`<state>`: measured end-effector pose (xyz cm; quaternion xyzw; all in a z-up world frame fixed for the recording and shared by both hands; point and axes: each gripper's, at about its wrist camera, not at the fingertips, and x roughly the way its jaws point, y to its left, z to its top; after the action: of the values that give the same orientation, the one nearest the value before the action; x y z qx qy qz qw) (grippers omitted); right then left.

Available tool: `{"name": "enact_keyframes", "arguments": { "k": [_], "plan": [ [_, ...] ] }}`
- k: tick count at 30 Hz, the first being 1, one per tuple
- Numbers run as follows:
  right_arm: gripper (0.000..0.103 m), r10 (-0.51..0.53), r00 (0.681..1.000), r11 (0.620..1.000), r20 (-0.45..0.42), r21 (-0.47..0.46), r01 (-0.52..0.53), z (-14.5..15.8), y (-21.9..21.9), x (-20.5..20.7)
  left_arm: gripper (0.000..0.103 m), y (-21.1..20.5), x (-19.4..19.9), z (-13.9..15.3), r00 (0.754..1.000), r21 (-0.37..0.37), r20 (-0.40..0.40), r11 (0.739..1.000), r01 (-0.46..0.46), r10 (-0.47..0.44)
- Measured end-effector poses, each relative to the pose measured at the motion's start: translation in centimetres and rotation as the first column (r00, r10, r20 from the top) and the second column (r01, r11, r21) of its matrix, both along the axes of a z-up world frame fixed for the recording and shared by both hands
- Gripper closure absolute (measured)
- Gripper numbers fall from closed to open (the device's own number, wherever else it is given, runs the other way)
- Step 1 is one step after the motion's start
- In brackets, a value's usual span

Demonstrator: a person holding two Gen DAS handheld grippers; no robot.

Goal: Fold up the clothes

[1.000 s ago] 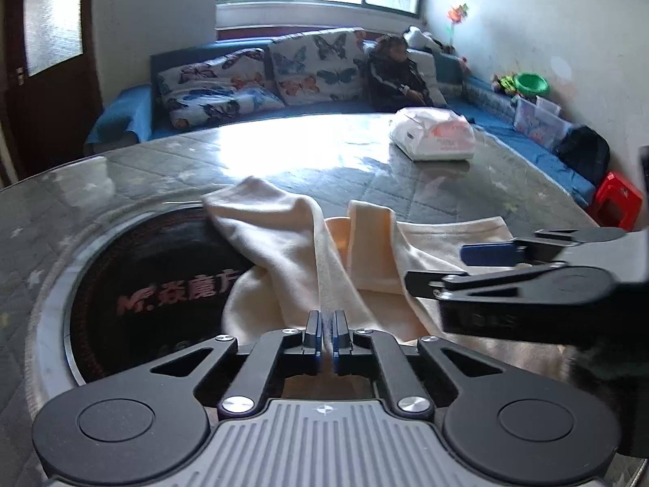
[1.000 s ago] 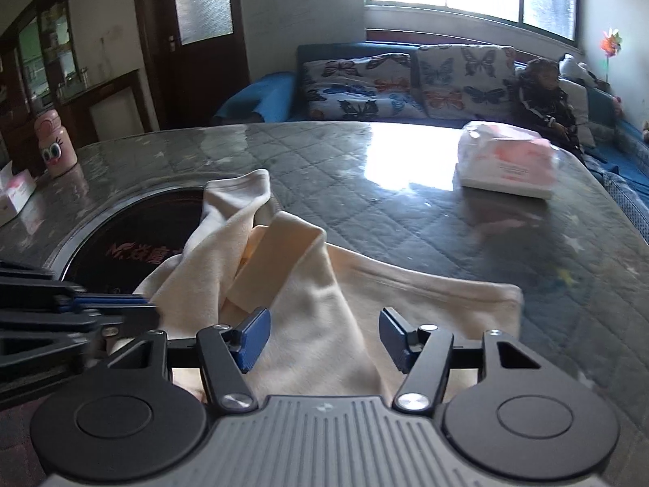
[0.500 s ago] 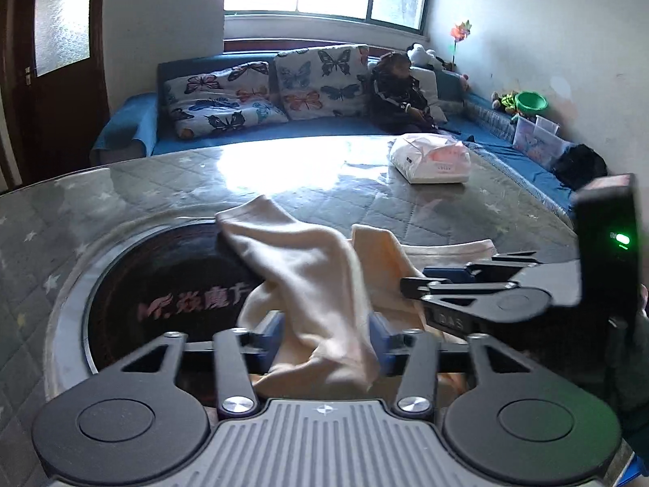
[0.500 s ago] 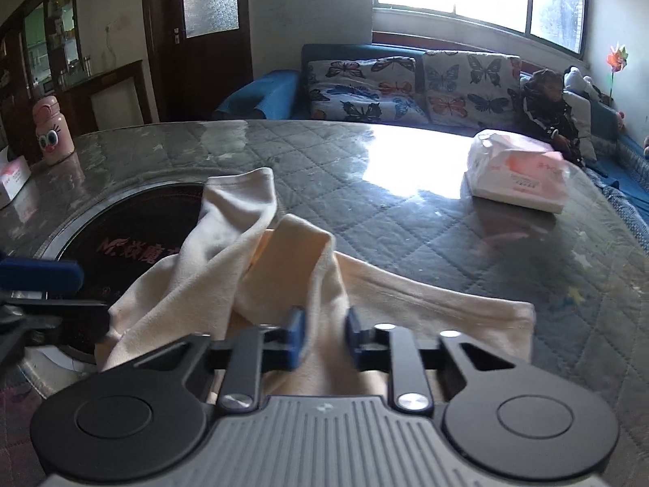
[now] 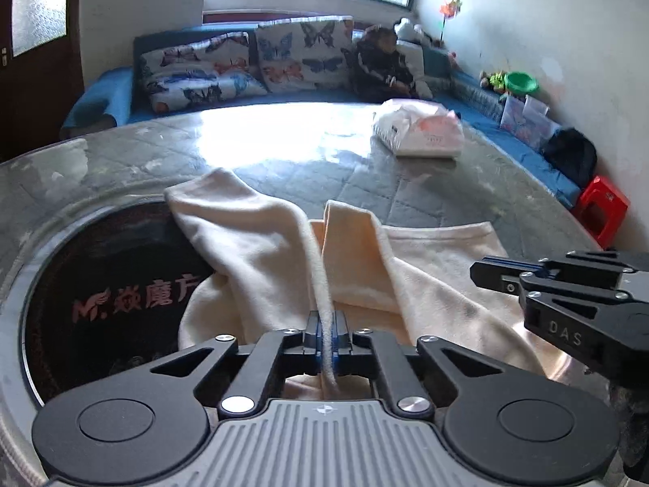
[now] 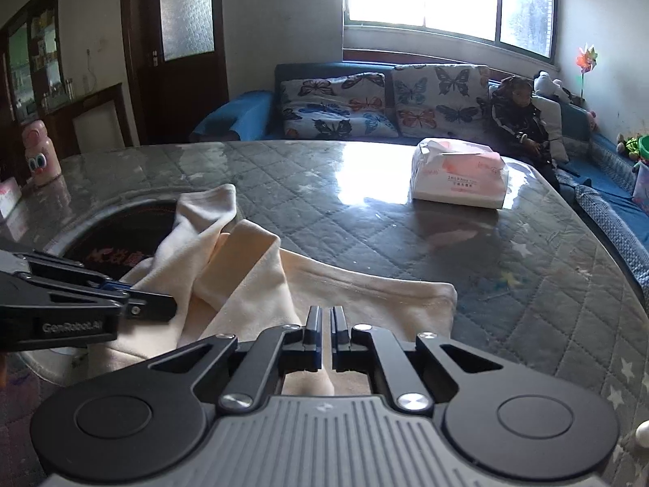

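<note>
Quilted table point(image 6: 405, 243): garment point(image 6: 365, 296), probably tissues point(image 6: 458, 178)

Both tongs angle downward side by side, the left tongs point(image 5: 325, 332) pinched shut, the right tongs point(image 6: 326, 335) closed too.

Left hand-held gripper point(image 5: 325, 339) opened, then clamped on cream garment point(image 5: 259, 243) fold, right hand-held gripper point(image 6: 326, 337) closed from wide open onto cloth.

— What do we have before us?
— The garment point(image 5: 426, 280) on the table point(image 5: 284, 150), its left part over the round inset point(image 5: 101, 284).
— And behind it?
— The tissue pack point(image 6: 458, 178), far right; the sofa point(image 6: 243, 117) beyond.
</note>
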<state>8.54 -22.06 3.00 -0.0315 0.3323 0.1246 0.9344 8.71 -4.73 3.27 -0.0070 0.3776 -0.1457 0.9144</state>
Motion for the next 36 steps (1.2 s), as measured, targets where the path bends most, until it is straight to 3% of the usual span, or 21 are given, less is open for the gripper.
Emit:
{"name": "enact_keyframes", "arguments": {
  "k": [2, 3, 4, 5, 9, 12, 14, 17, 19, 27, 36],
  "plan": [
    [0.092, 0.005, 1.0, 1.0, 0.0, 0.015, -0.005, 0.3, 0.5, 0.0, 0.099, 0.4, -1.1, 0.5, 0.999, 0.019, 0.035, 1.0, -0.014, 0.014],
    [0.082, 0.018, 1.0, 1.0, -0.004, 0.023, -0.018, 0.4, 1.0, 0.2, 0.1, 0.9, -1.6, 0.6, 0.999, 0.016, 0.041, 1.0, -0.025, 0.024],
    [0.065, 0.03, 1.0, 0.999, -0.008, 0.028, -0.03, 0.4, 1.4, 0.4, 0.1, 1.4, -2.2, 0.7, 0.998, 0.008, 0.043, 0.999, -0.036, 0.035],
    [0.057, 0.043, 0.999, 0.999, -0.008, 0.033, -0.043, 0.2, 2.1, 0.7, 0.1, 1.7, -2.5, 0.9, 0.998, 0.001, 0.044, 0.999, -0.047, 0.046],
    [0.053, 0.049, 0.999, 0.999, -0.017, 0.003, -0.049, -0.9, 4.0, 2.2, 0.1, 3.9, -4.7, 1.4, 0.993, -0.021, 0.047, 0.994, -0.107, 0.108],
    [0.055, 0.056, 0.997, 0.998, -0.05, 0.012, -0.055, -1.7, 4.6, 3.1, 0.1, 5.2, -6.3, 1.5, 0.99, -0.03, 0.048, 0.991, -0.133, 0.134],
    [0.061, 0.068, 0.996, 0.997, -0.062, -0.024, -0.069, -2.3, 5.3, 3.2, 0.1, 5.7, -7.1, 1.3, 0.989, -0.029, 0.048, 0.989, -0.142, 0.143],
    [0.077, 0.085, 0.995, 0.993, -0.045, -0.079, -0.088, -2.5, 5.8, 2.8, 0.1, 6.3, -8.3, 0.8, 0.987, -0.03, 0.039, 0.987, -0.155, 0.156],
    [0.095, 0.081, 0.996, 0.993, -0.035, -0.086, -0.083, -2.2, 5.6, 2.5, 0.1, 6.7, -8.9, 0.6, 0.985, -0.036, 0.033, 0.986, -0.165, 0.167],
    [0.097, 0.079, 0.995, 0.989, 0.065, -0.13, -0.07, 0.1, 4.3, -0.2, 0.1, 8.4, -11.2, 1.0, 0.979, -0.049, 0.046, 0.979, -0.198, 0.201],
    [0.097, 0.0, 0.982, 0.985, 0.189, -0.17, 0.033, 3.1, -0.4, -5.5, 0.1, 9.7, -14.8, 1.1, 0.977, -0.051, 0.043, 0.977, -0.209, 0.211]
  ]
}}
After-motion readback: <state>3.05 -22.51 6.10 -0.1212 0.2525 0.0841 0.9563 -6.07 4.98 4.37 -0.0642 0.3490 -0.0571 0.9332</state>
